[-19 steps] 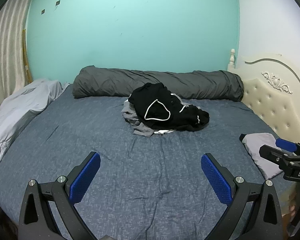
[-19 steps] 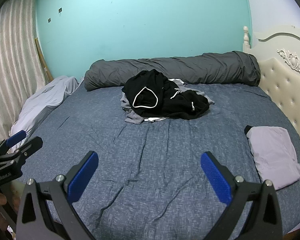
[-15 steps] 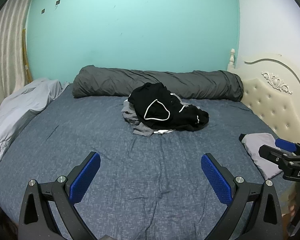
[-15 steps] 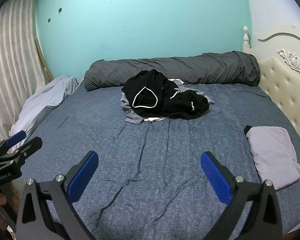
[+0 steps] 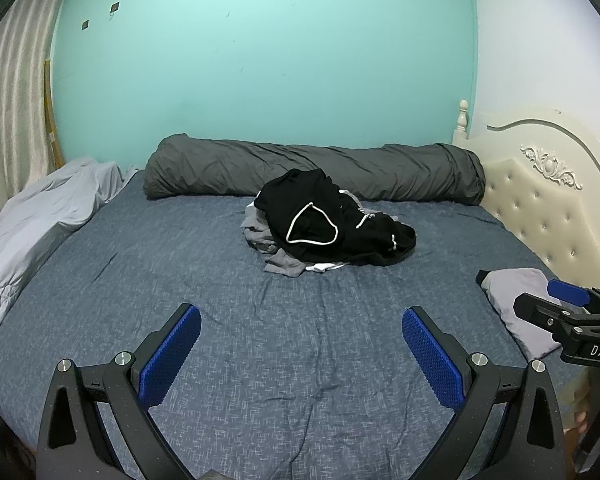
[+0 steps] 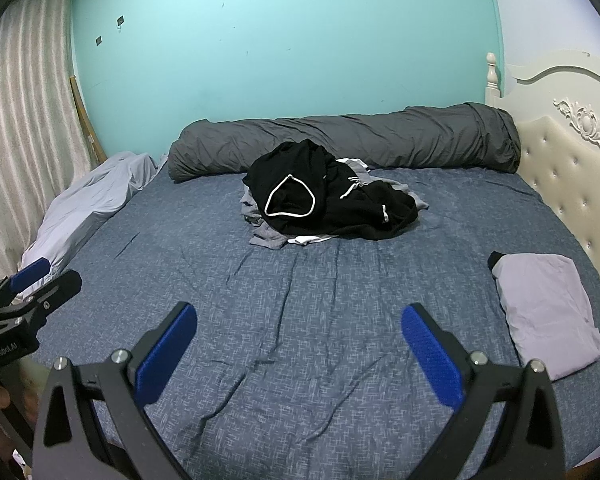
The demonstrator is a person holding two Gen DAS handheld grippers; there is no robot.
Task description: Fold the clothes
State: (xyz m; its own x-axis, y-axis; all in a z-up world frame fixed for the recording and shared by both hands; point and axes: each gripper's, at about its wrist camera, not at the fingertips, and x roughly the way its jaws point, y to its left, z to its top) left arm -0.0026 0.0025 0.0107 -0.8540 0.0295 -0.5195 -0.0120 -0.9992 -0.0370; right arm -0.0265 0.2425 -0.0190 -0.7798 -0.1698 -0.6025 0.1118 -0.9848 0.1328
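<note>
A heap of crumpled clothes, black with white piping over grey pieces (image 5: 324, 228) (image 6: 324, 204), sits mid-bed on the blue woven bedspread (image 5: 260, 352) (image 6: 300, 340), at 12 o'clock from both tools and well apart from them. The left hand-held gripper (image 5: 300, 354) hangs over the near bedspread with its blue-padded fingers spread wide and nothing between them; the right hand-held gripper (image 6: 298, 354) is likewise spread and empty. A folded pale lilac garment (image 6: 548, 312) (image 5: 516, 296) lies flat at 3 o'clock of the right tool, near the cream tufted headboard (image 6: 572, 160) (image 5: 540, 208). Behind the heap, at 12 o'clock, a long rolled dark grey duvet (image 5: 312, 168) (image 6: 348, 140) runs along the turquoise wall (image 5: 260, 60) (image 6: 280, 40). A rumpled light grey quilt (image 5: 40, 220) (image 6: 96, 196) lies at 10 o'clock.
</note>
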